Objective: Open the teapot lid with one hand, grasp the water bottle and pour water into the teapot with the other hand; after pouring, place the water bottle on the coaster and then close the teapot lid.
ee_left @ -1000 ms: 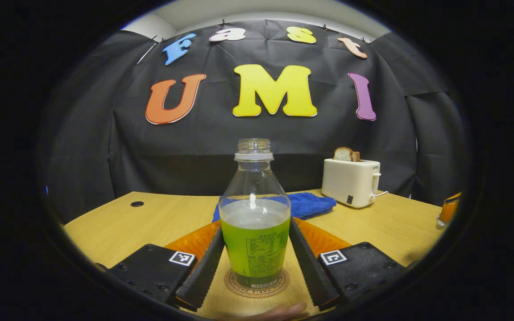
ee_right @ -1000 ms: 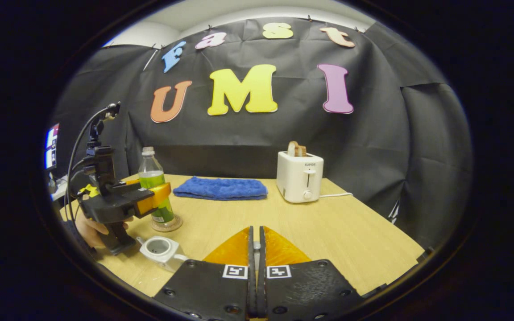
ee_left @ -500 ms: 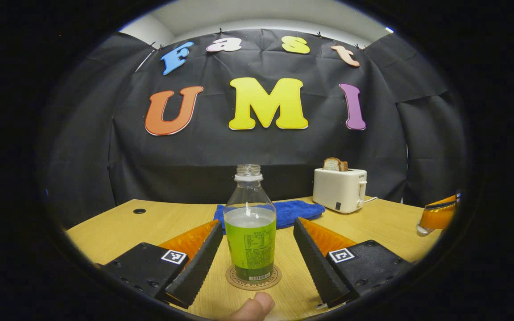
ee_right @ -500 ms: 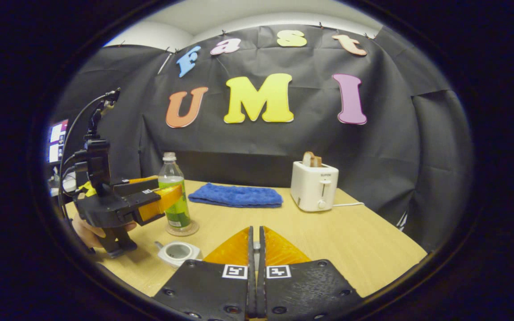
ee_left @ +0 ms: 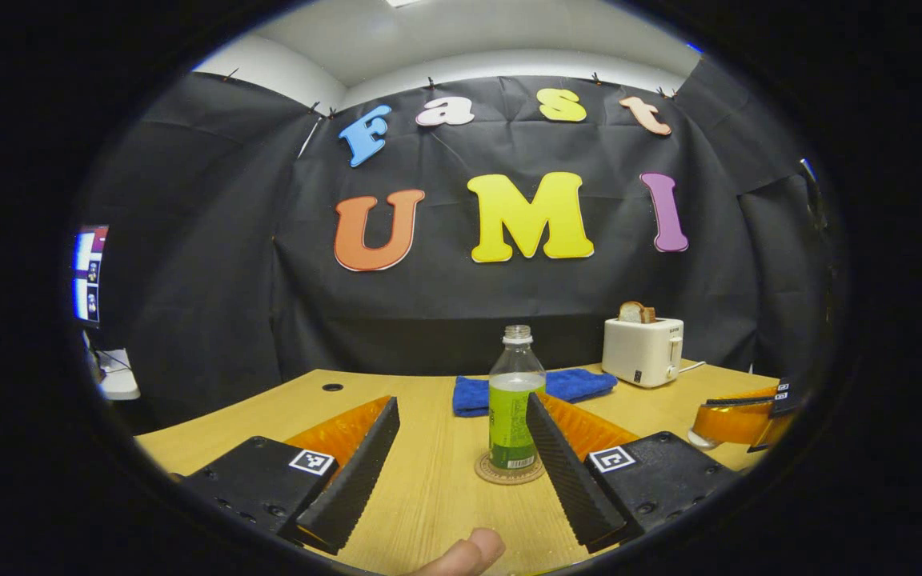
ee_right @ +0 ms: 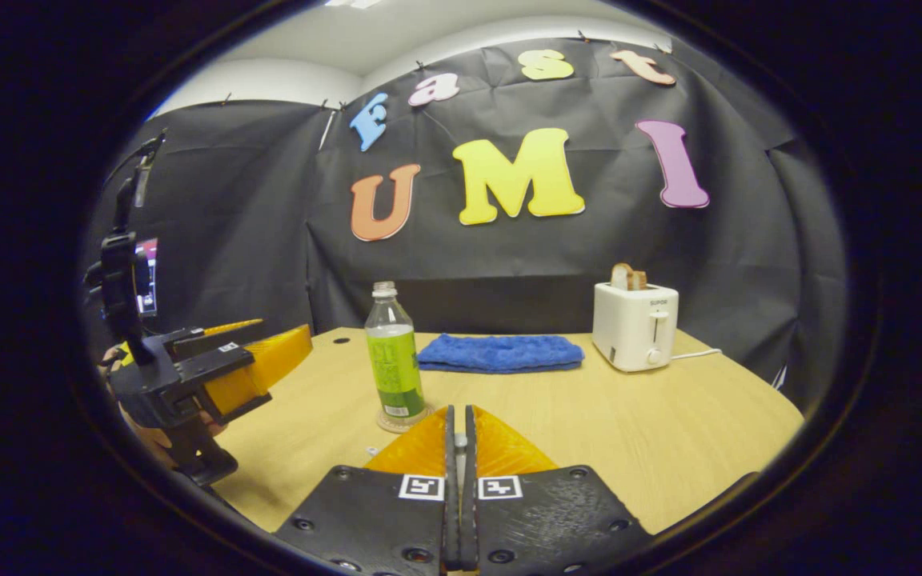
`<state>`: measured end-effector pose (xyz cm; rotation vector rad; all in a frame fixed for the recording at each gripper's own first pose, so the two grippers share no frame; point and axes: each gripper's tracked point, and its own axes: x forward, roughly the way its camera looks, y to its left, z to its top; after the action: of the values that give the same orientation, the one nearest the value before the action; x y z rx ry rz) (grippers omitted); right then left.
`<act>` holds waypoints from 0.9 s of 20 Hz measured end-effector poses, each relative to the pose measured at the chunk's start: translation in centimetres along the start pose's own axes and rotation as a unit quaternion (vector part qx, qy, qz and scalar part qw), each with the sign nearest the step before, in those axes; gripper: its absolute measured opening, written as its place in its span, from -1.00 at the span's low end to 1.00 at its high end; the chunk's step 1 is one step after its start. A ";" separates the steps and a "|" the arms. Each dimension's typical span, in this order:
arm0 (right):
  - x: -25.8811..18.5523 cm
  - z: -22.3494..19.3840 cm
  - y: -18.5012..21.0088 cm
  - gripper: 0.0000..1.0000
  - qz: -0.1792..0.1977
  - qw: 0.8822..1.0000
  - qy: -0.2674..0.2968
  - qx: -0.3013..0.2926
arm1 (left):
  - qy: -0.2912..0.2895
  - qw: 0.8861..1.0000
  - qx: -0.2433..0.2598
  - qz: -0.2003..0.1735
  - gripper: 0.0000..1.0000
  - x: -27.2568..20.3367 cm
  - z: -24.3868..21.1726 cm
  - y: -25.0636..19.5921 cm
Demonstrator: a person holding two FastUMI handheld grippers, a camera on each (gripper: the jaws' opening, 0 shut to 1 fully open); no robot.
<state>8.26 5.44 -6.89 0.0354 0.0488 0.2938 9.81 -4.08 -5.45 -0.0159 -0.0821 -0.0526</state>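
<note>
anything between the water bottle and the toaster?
Yes: a folded blue towel lies on the table between the water bottle and the toaster, nearer the back edge. The right gripper view shows it best.

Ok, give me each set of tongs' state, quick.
Left tongs: open, holding nothing; the water bottle stands free on its coaster.
Right tongs: shut; what they hold, if anything, cannot be told.
</note>
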 end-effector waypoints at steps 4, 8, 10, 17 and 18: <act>0.1 1.0 1.3 -0.99 0.031 0.999 -0.019 0.001 | 0.000 1.000 -0.001 0.006 0.98 -2.9 0.5 1.4; 0.8 1.9 2.4 -0.99 0.034 0.999 -0.034 -0.021 | 0.005 1.000 0.010 0.017 0.98 -3.6 1.1 2.9; 1.3 1.2 3.2 -0.99 0.036 0.999 -0.027 -0.031 | 0.009 1.000 -0.004 0.011 0.98 -3.8 1.3 2.9; 2.9 -1.7 4.3 -0.99 0.038 0.999 -0.010 -0.036 | 0.022 0.999 -0.026 0.007 0.99 -4.3 1.6 3.3; 3.3 -2.0 4.3 -0.99 0.036 0.999 -0.007 -0.032 | 0.024 0.999 -0.027 0.005 0.98 -4.3 1.4 3.2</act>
<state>10.11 10.55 -8.88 -0.0239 0.0242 0.3664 5.57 -0.59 -4.43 -0.0695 -0.0318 -0.0444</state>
